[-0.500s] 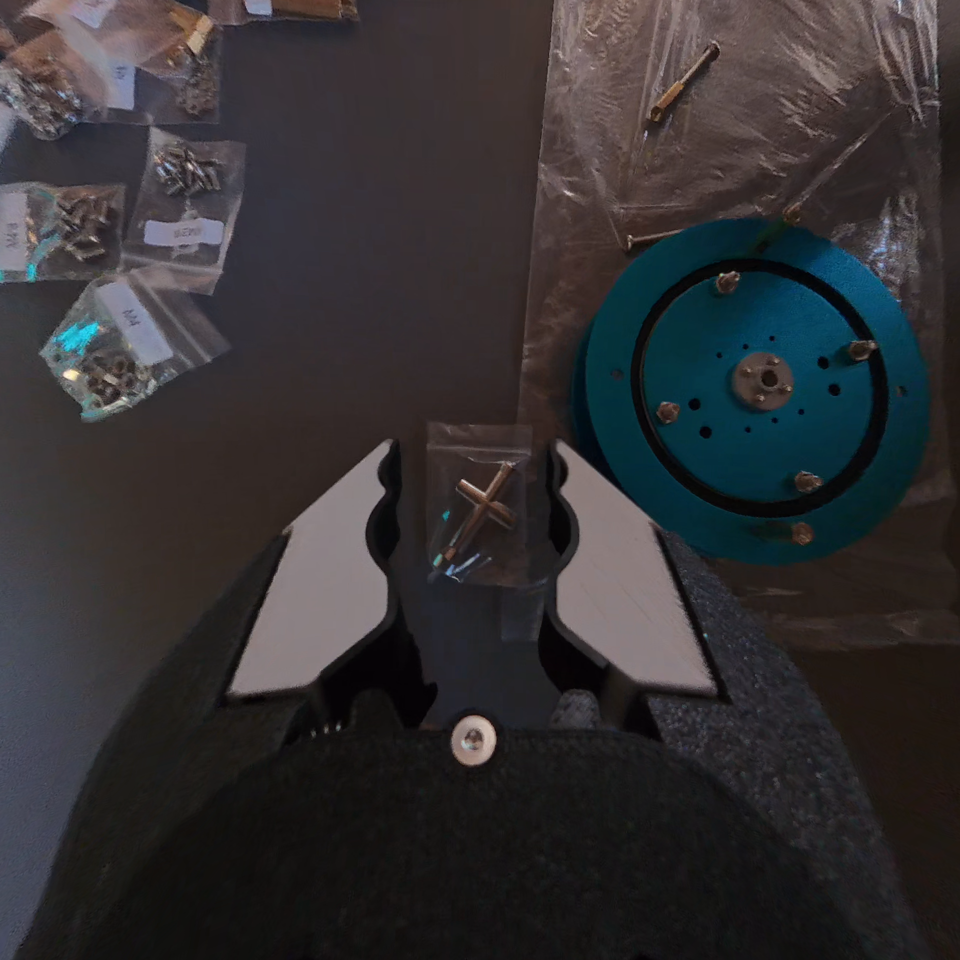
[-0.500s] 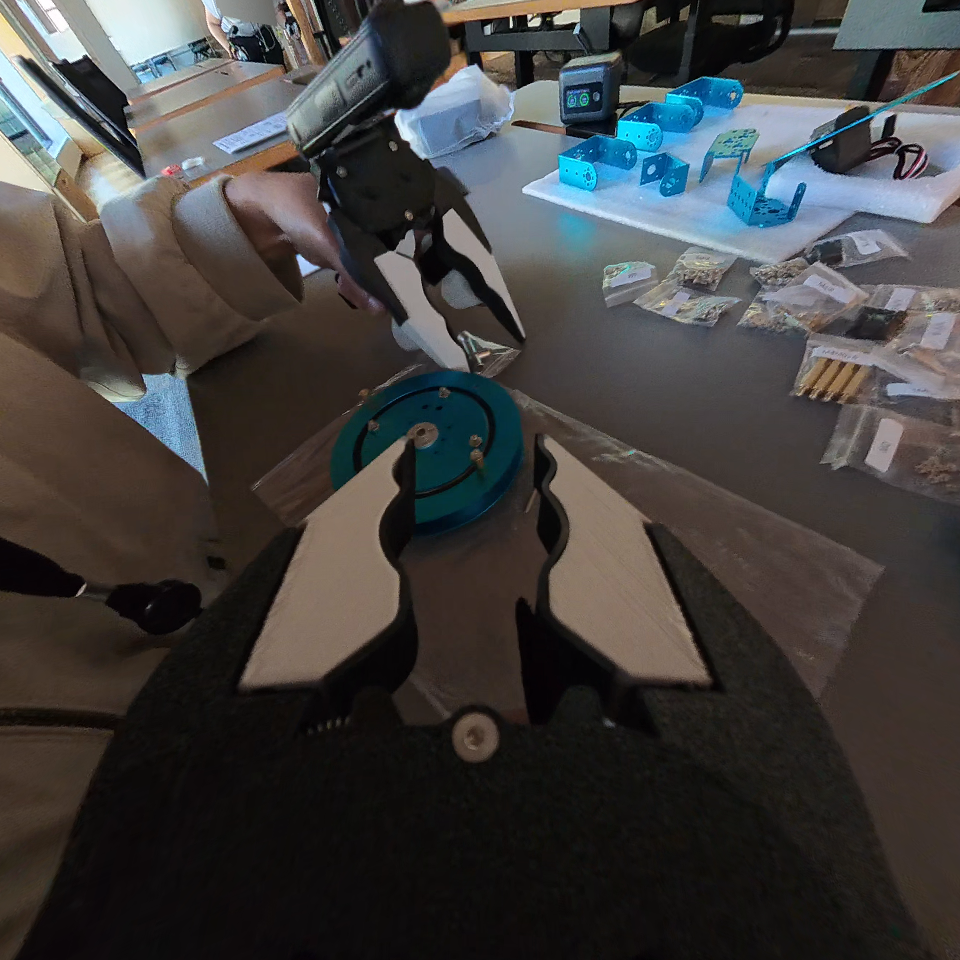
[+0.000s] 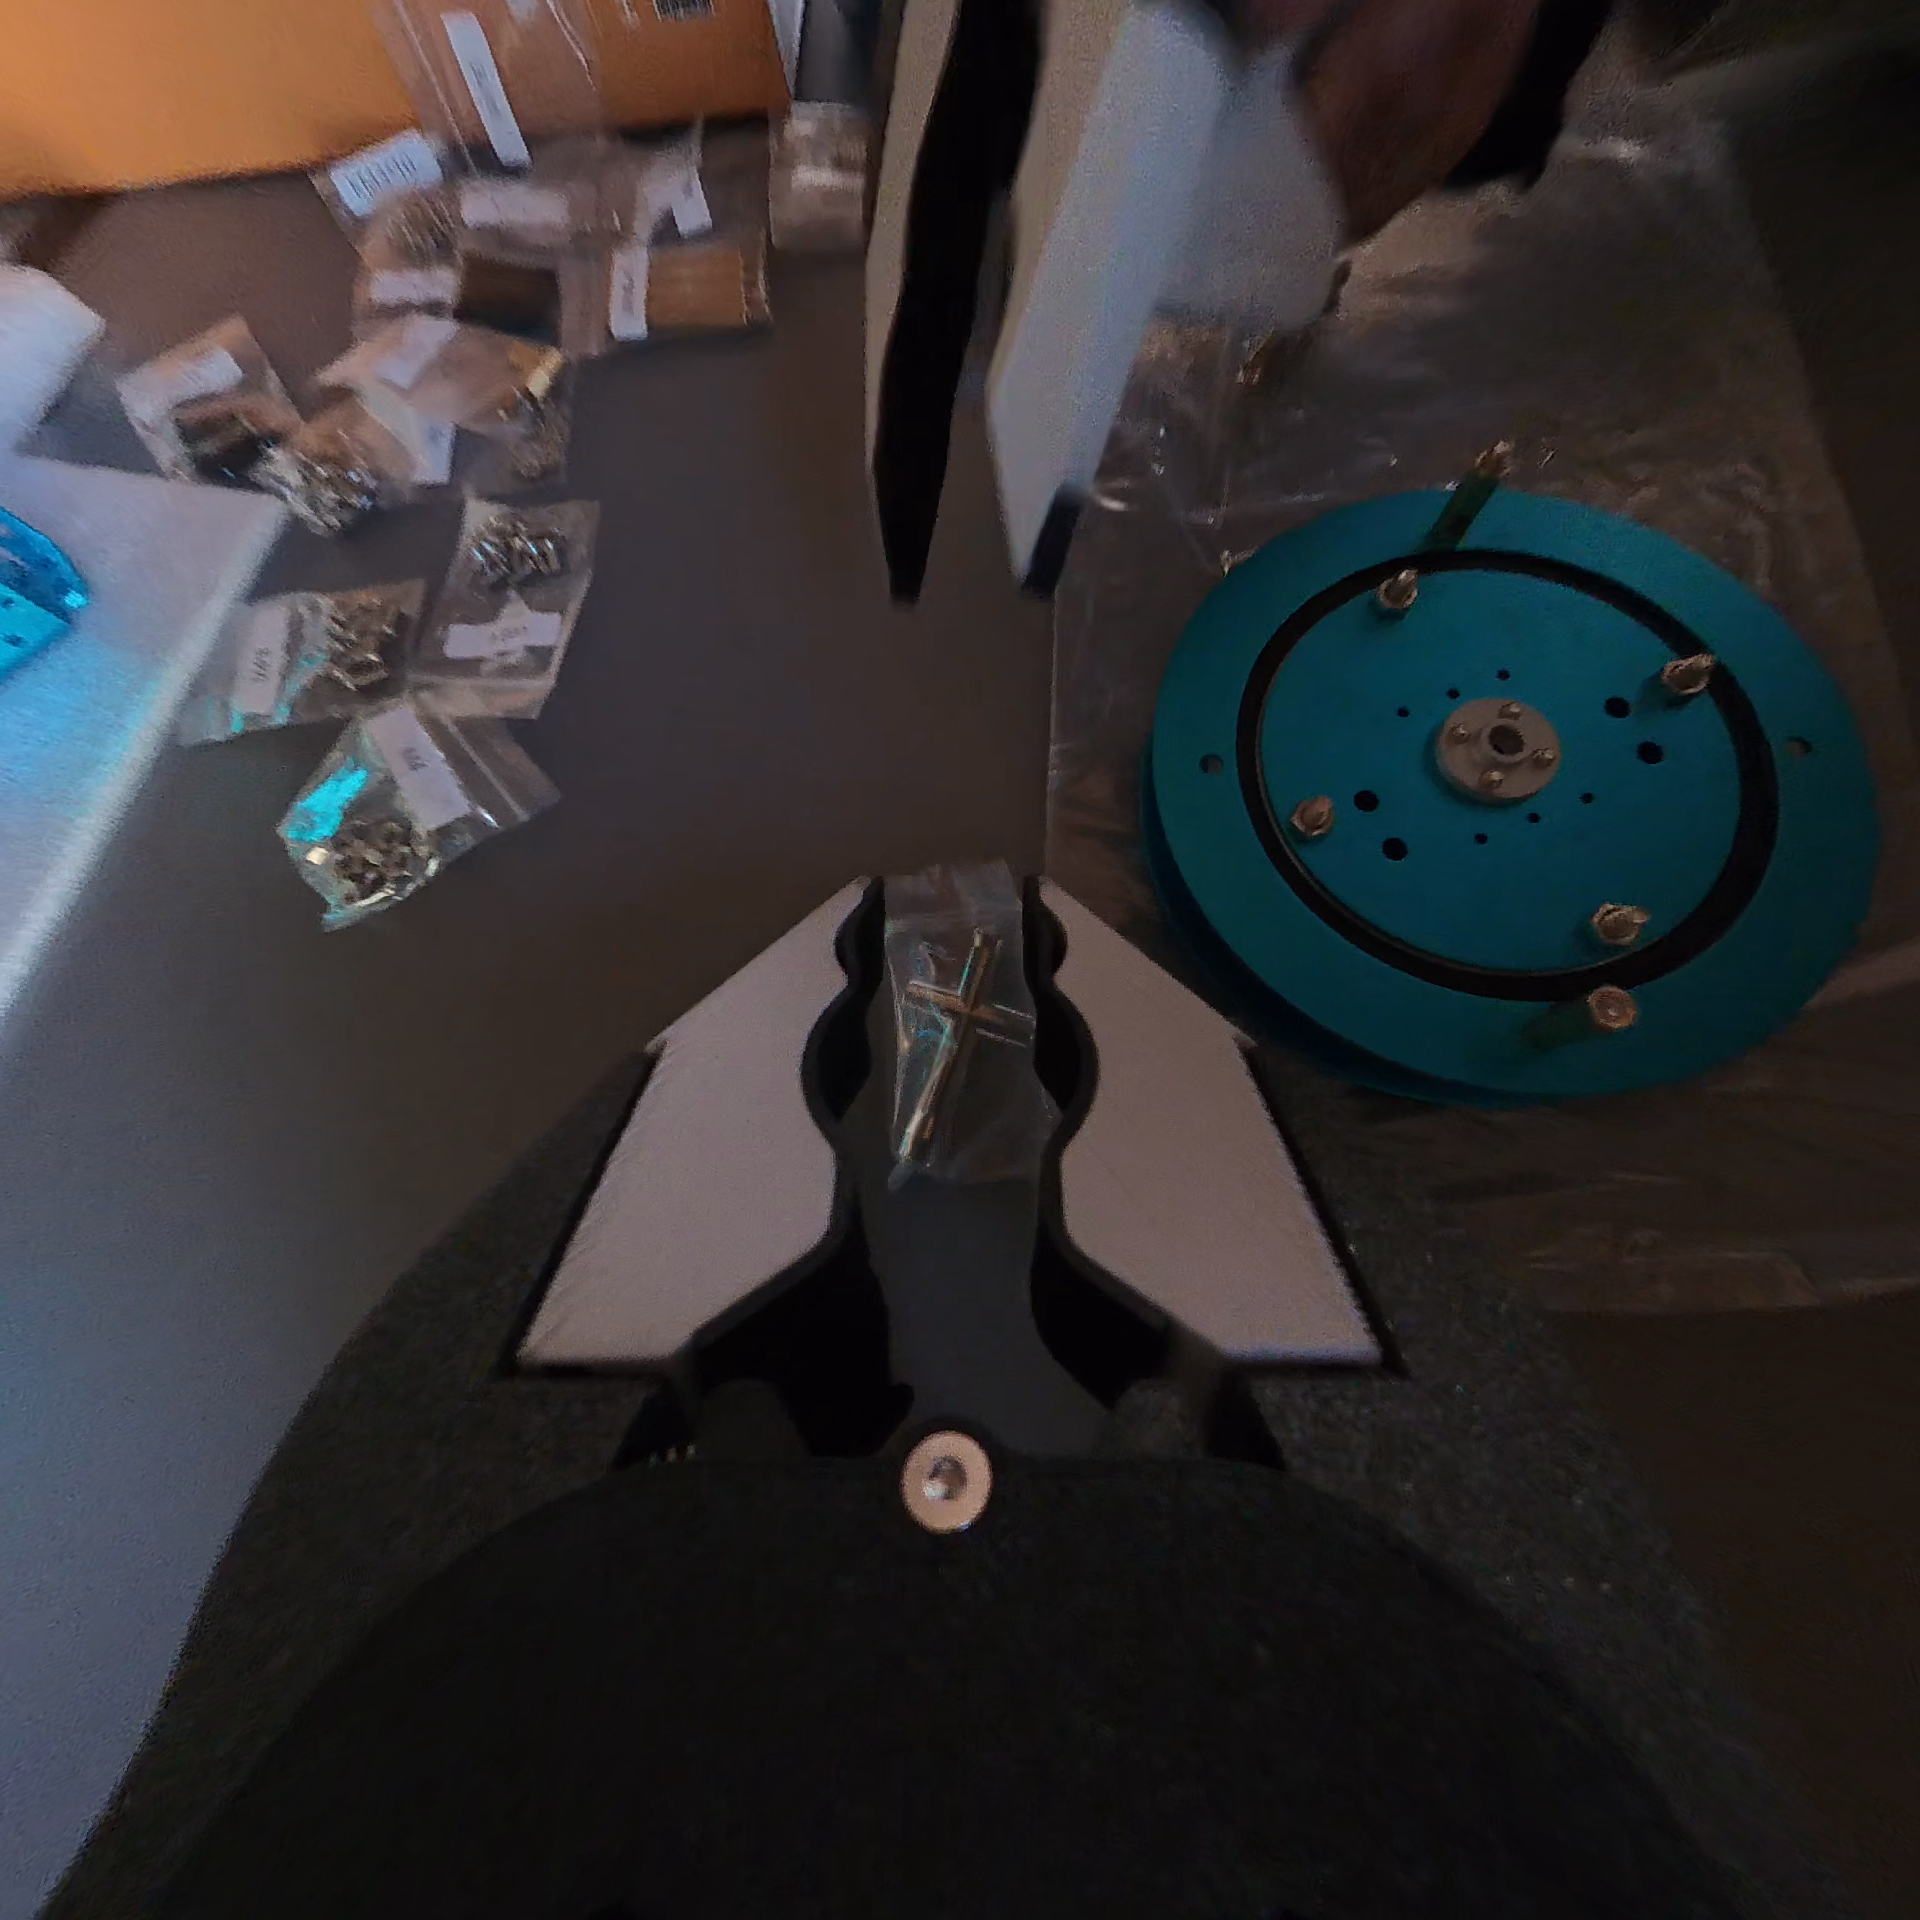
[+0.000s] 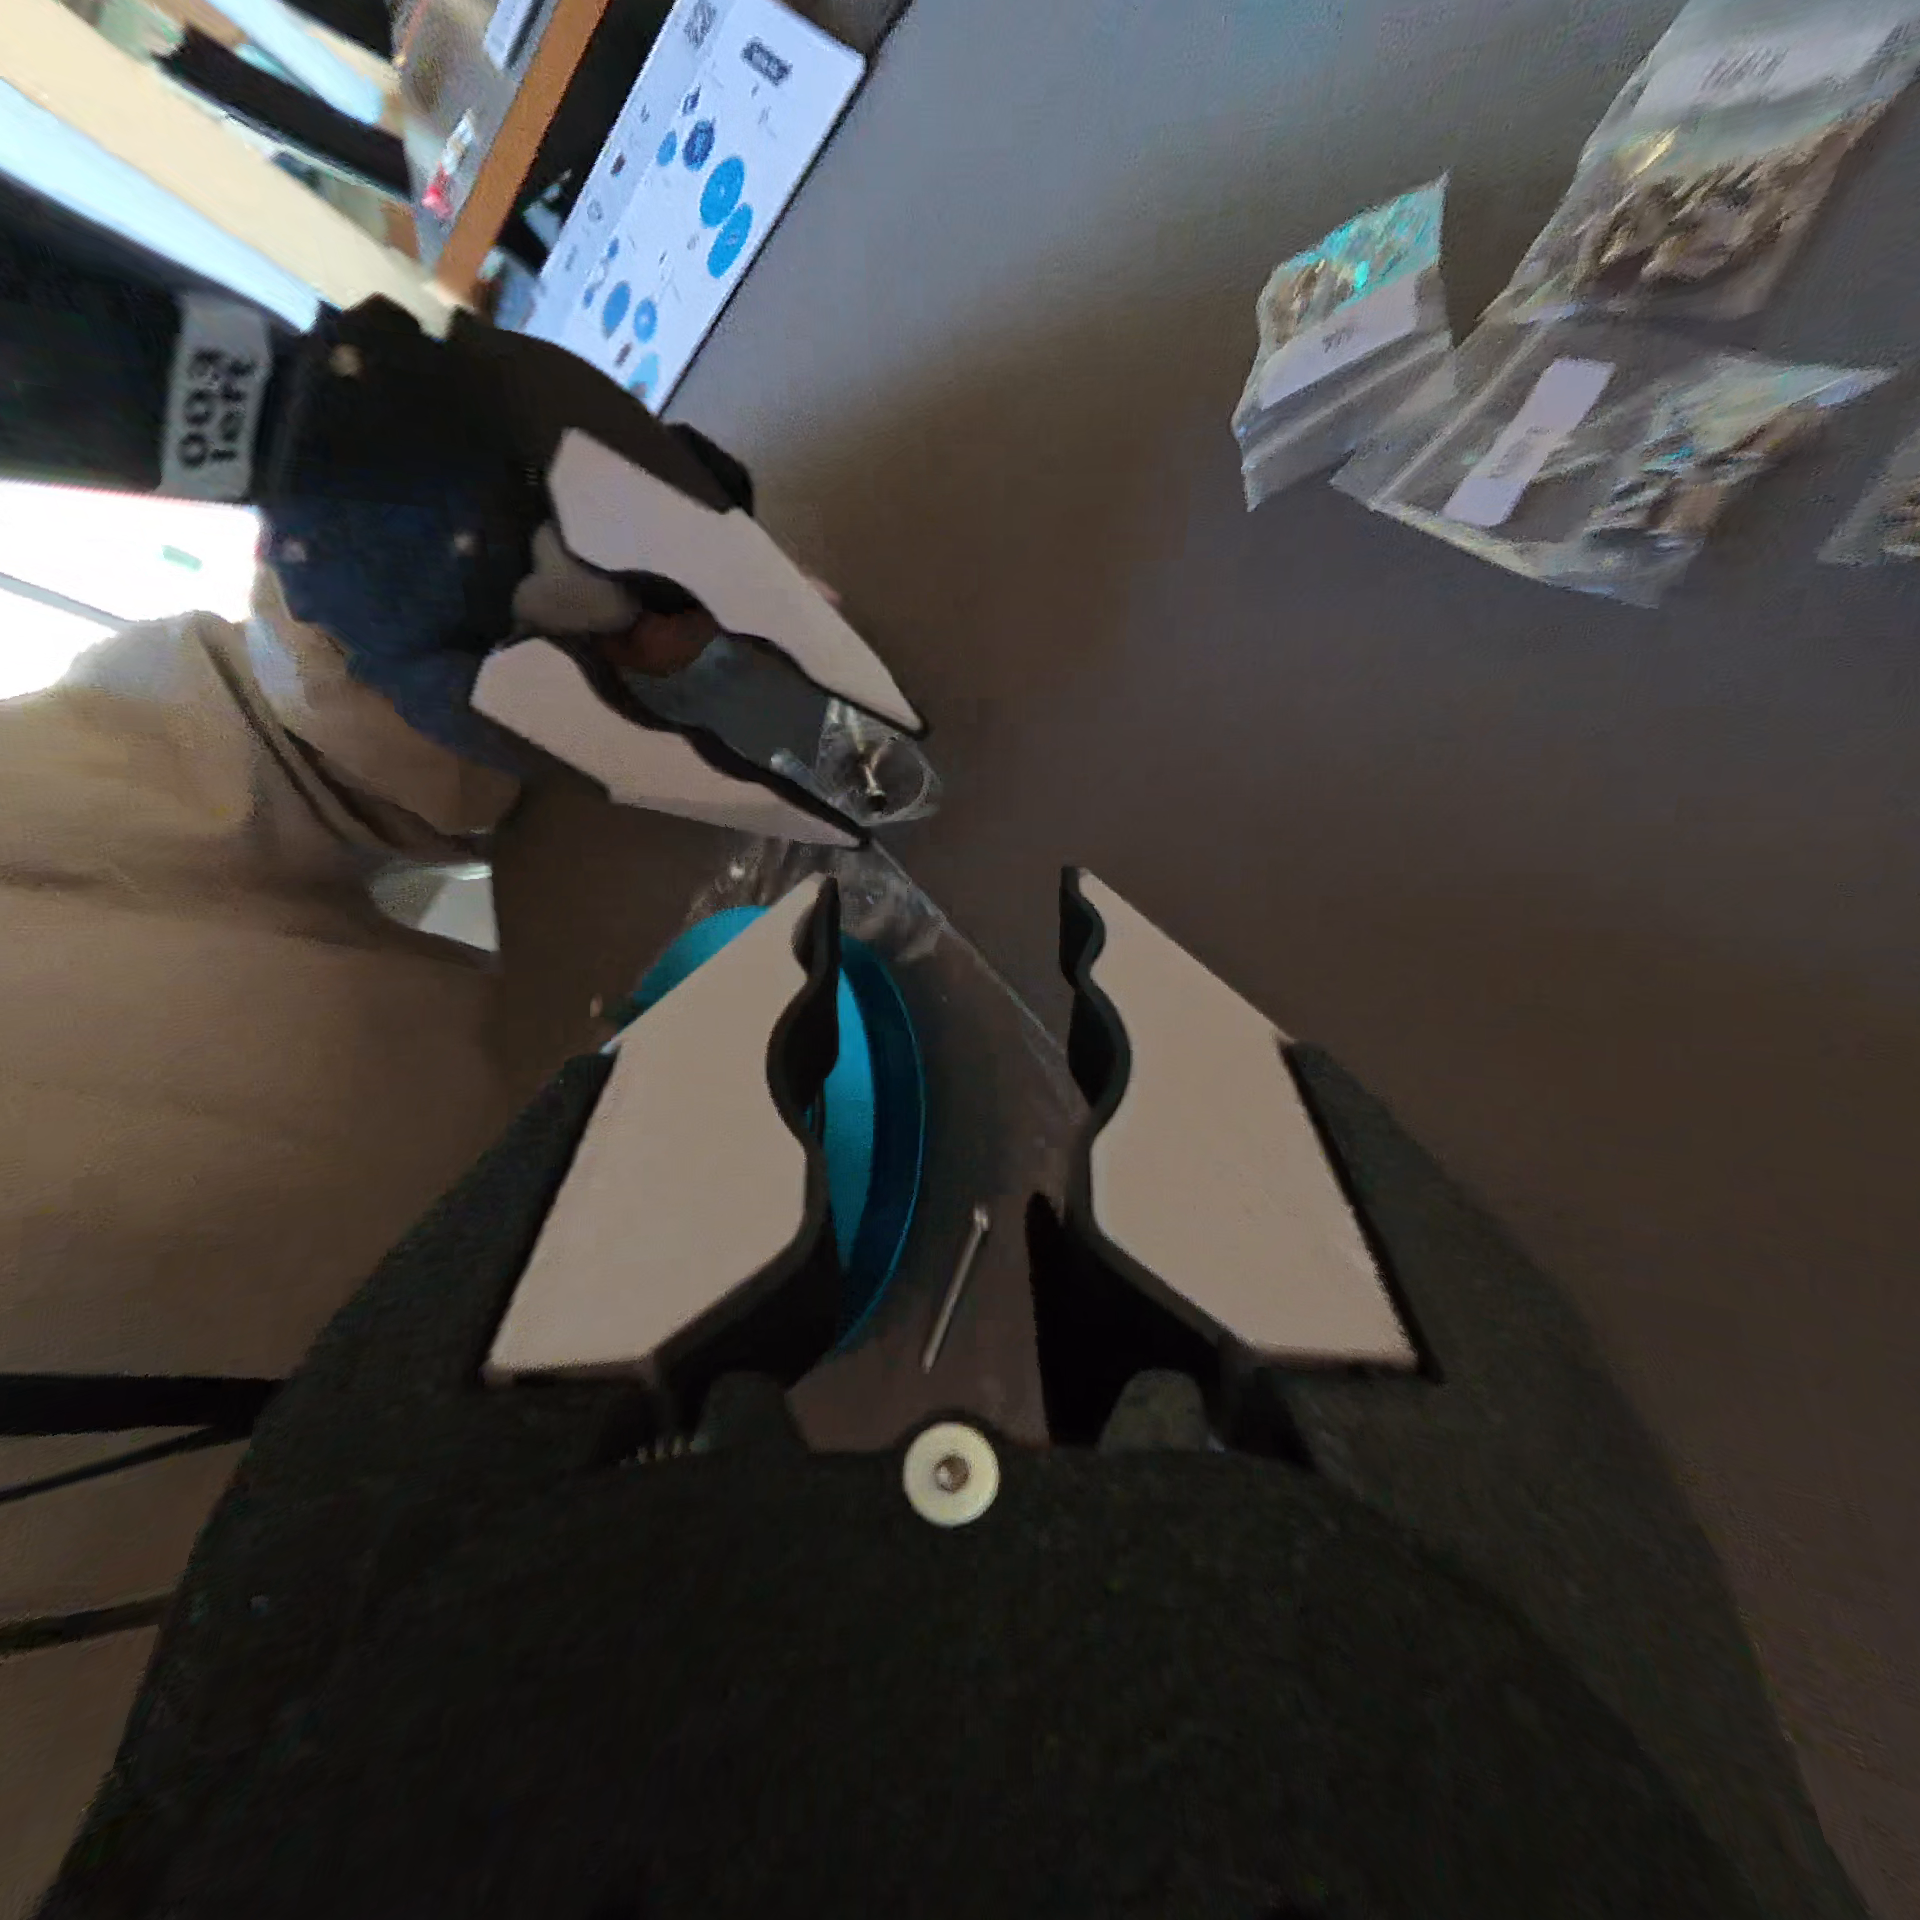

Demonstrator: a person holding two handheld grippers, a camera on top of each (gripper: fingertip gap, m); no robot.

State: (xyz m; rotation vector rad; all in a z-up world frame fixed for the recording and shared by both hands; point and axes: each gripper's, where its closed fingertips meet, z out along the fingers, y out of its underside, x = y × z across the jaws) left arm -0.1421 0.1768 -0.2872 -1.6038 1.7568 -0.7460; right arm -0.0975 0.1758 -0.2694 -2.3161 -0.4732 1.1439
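Dark grey surface (image 3: 675, 727) spreads under everything, with a white foam sheet (image 3: 94, 665) at its far left edge. Just right of that lie small clear hardware bags (image 3: 405, 821) holding screws and nuts. In the middle, the left tongs (image 3: 956, 904) are drawn in narrow and pinch a small clear bag (image 3: 961, 1039) with a metal cross-shaped tool inside, lifted off the surface. Beyond them the right tongs (image 3: 966, 592) hang tips-down, parted and holding nothing; in their own view they (image 4: 951, 894) stand wide. To the right a blue disc (image 3: 1507, 790) studded with bolts lies flat on a clear plastic sheet (image 3: 1403, 1226). A loose thin pin (image 4: 956, 1288) rests on that sheet beside the disc.
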